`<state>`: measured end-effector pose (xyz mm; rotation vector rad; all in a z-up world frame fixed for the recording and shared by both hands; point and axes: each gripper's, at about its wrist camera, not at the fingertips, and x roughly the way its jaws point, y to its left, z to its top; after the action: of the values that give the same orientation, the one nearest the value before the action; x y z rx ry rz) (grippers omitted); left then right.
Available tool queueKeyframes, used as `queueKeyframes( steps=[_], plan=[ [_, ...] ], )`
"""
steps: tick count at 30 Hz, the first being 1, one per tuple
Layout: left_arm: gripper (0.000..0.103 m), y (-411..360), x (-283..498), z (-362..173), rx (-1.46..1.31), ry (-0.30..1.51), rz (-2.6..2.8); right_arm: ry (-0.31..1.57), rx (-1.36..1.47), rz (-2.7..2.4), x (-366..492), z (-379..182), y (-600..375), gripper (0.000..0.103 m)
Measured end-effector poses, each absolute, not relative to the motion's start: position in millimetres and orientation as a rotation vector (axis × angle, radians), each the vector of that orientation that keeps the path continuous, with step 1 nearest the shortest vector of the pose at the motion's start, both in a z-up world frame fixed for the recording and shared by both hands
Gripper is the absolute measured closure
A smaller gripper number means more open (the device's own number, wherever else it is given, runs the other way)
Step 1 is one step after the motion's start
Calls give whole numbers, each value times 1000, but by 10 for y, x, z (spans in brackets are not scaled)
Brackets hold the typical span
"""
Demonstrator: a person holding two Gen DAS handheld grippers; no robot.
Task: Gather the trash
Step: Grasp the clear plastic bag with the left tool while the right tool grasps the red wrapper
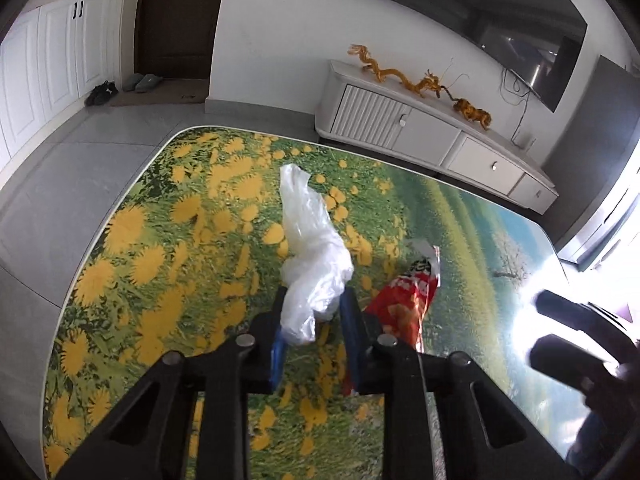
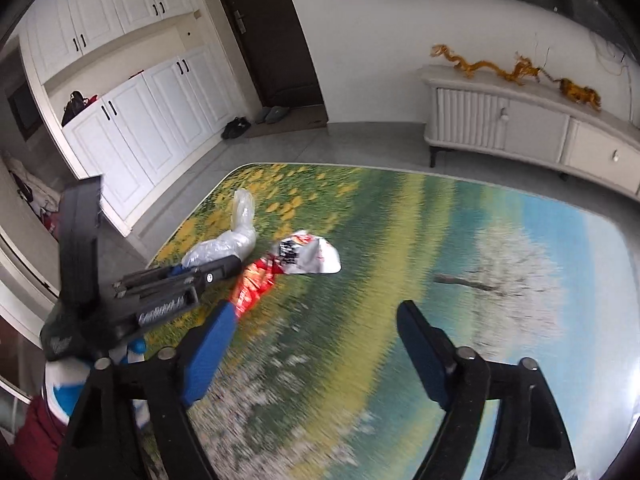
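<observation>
Tabletop (image 1: 132,240) printed with a flower meadow, its rounded near-corner edge bordering bare floor; the left gripper (image 1: 314,308) is clenched on the lower end of a clear plastic bag (image 1: 308,240) lying mid-table, with a red snack wrapper (image 1: 404,304) just beside it to the right. The right gripper (image 2: 316,320) stands released over open table surface, nothing between its blue pads (image 2: 208,356), the wrapper just ahead of its left pad. The wrapper's near end is hidden behind the left gripper; the right-wrist view is motion-blurred near the fingers, and window glare washes out the table's right edge in the left-wrist view.
</observation>
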<state>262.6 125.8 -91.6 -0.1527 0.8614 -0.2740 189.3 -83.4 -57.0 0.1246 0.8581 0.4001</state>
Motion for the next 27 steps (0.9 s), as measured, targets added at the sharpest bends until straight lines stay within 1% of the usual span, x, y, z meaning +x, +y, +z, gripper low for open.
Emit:
queueKeyframes(
  steps=[2,7,9,10,12,14,15,17,21,27],
  plan=[
    [81,1306,2575,-908,-152,851,-271,872,146,410,1971,-610,-736,33],
    [81,1410,2421,-862,-149,826,-253,899,179,434,2146,-695,-491,41],
    [81,1455,2367,-844,-158,821,-246,910,182,434,2194,-728,-417,46],
    [81,1484,2332,-837,-165,819,-244,918,186,428,2214,-744,-386,51],
    [81,1533,2271,-823,-174,815,-240,932,197,416,2255,-793,-338,54],
    [81,1569,2210,-798,-178,808,-237,947,201,398,2281,-839,-316,62],
    [81,1577,2184,-786,-177,805,-235,951,204,394,2290,-849,-297,65],
    [81,1580,2144,-758,-173,798,-231,966,232,400,2289,-873,-315,76],
    [81,1574,2012,-687,-178,786,-233,961,255,410,2182,-825,-398,78],
    [81,1497,1705,-462,-184,751,-258,896,251,428,1730,-556,-586,79]
  ],
)
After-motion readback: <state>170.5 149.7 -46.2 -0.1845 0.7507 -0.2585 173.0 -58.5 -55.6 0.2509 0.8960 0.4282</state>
